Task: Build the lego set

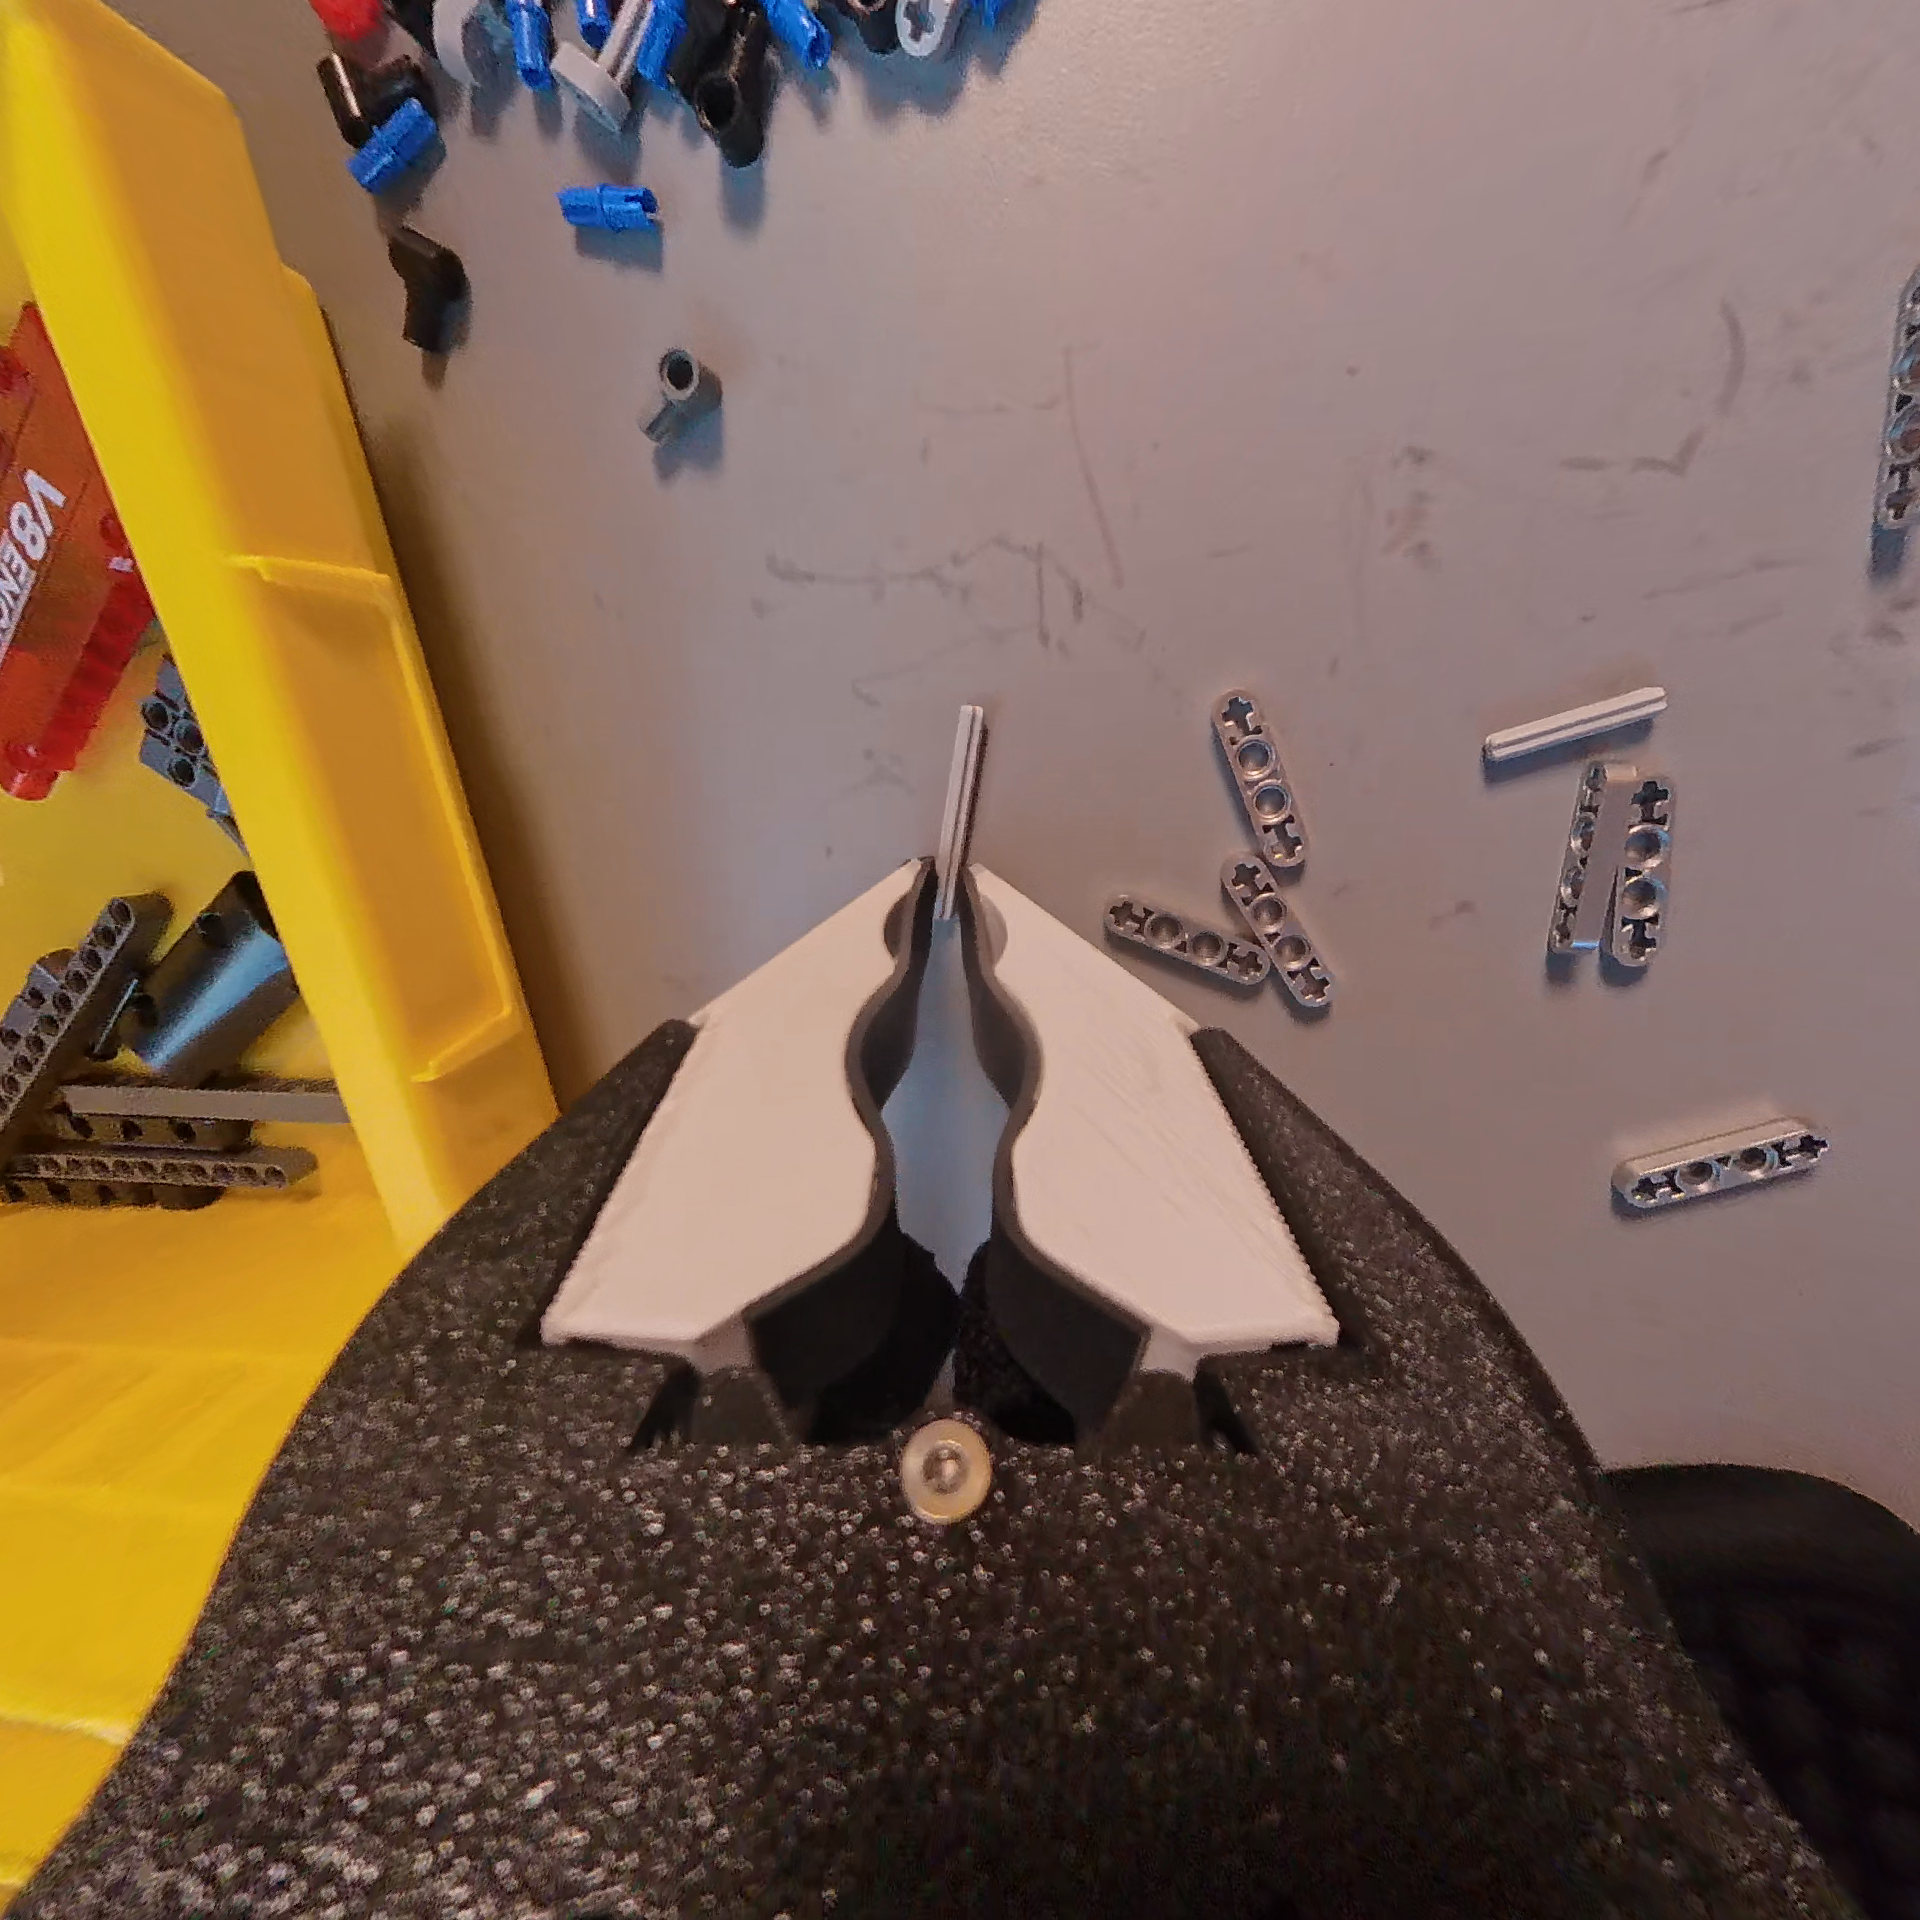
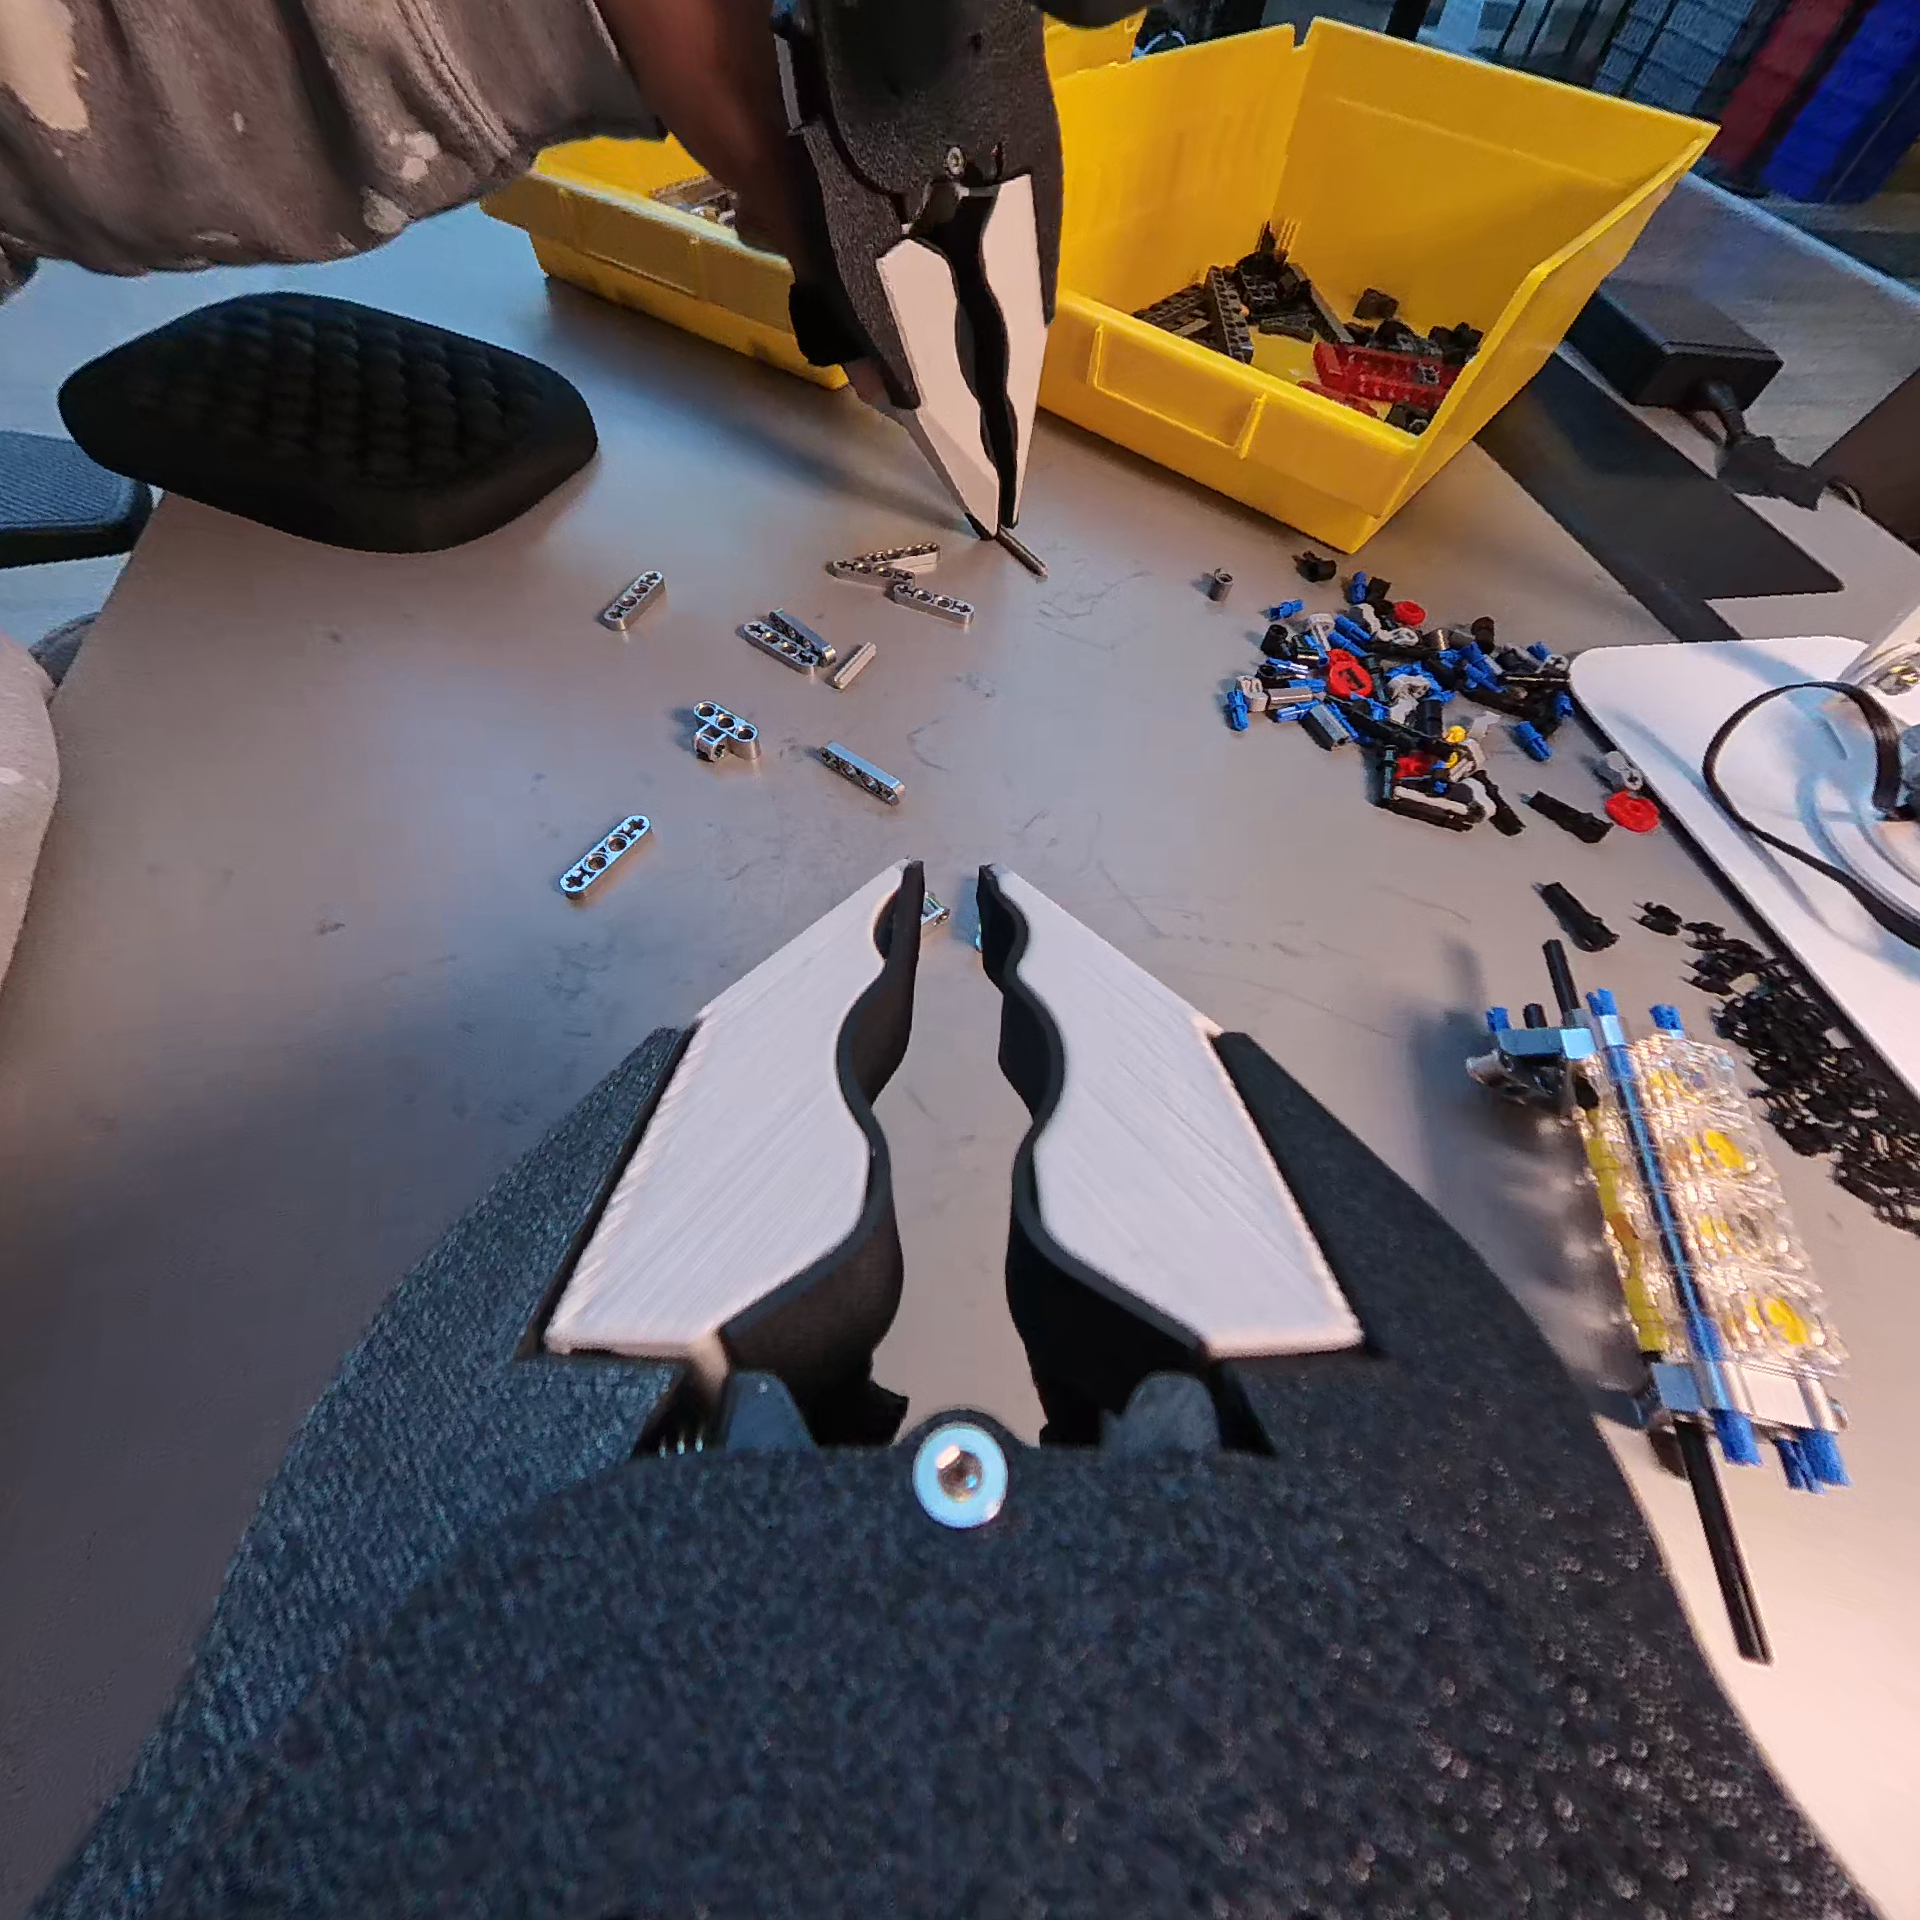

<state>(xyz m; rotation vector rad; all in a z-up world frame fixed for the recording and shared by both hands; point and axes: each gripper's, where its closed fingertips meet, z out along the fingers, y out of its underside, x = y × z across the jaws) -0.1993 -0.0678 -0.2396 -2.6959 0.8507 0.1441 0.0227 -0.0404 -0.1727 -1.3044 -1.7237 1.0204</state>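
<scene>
Nearest the lens, the left gripper (image 1: 951, 878) has its white, black-lined fingers clamped on a thin light-grey ridged plastic axle rod (image 1: 962, 805), which sticks out past the tips above the scuffed grey counter (image 1: 1195, 468), beside the yellow plastic bin (image 1: 312, 644) holding dark beams. To its right on the counter lie six short grey holed plastic beams (image 1: 1259, 777) and one loose grey axle (image 1: 1574, 723). Over the counter's near middle, the right gripper (image 2: 951, 883) has its fingers slightly apart around a small grey piece (image 2: 933, 912), too hidden to identify, with a heap of blue, black and red connector pins (image 2: 1392, 696) toward the right edge.

White lettering on red piece (image 1: 52, 582)
</scene>
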